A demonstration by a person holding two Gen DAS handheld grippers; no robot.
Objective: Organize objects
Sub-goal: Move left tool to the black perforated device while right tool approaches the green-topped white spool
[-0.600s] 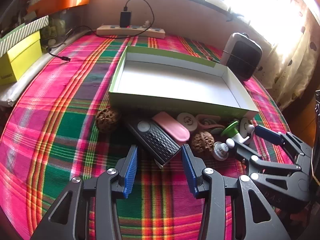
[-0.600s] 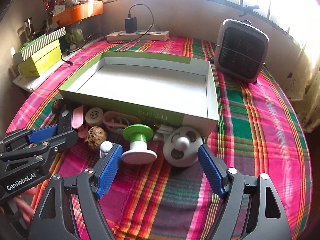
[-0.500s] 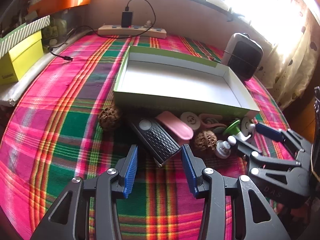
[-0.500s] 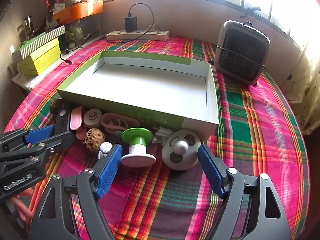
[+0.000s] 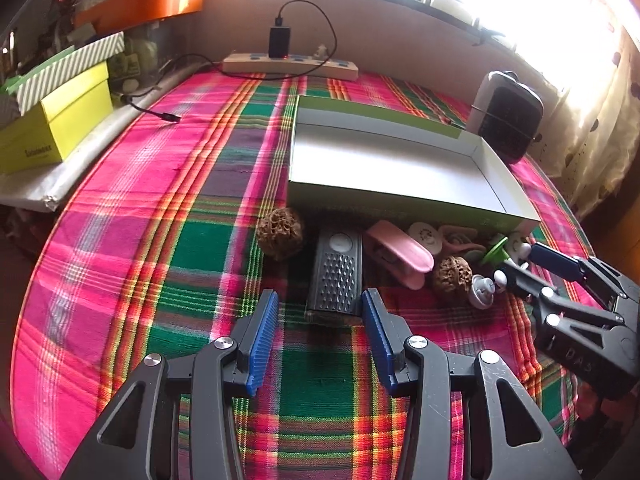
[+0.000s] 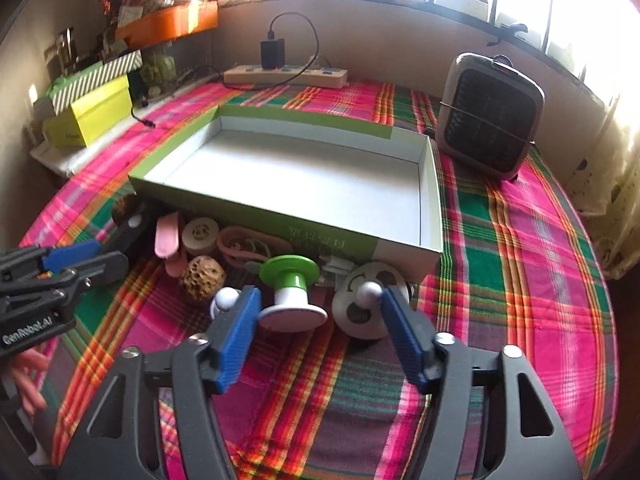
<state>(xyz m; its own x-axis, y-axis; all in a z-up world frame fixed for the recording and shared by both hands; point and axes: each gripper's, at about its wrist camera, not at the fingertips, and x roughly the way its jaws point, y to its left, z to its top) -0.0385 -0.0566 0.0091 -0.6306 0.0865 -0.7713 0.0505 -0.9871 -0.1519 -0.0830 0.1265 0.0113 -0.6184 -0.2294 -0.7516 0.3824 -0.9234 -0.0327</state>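
Clutter low in the frame awaits boxing: left gripper (image 5: pixel 320 334), fingers apart, should straddle the black remote (image 5: pixel 336 276) squarely, while right gripper (image 6: pixel 320 336), also spread, frames the green-capped spool (image 6: pixel 291 292).

- My right claw (image 6: pixel 320 320): its left pad covers most of a small white knob (image 6: pixel 226 300).
- Print on the tray (image 6: pixel 320 240) front wall: too blurred to read.
- Yellow box (image 5: pixel 52 128): cut by left frame edge, label illegible.
- Window area top right: blown out, no detail.
- Dark walnut (image 6: pixel 124 206) half-hidden behind my left claw (image 6: pixel 86 258).
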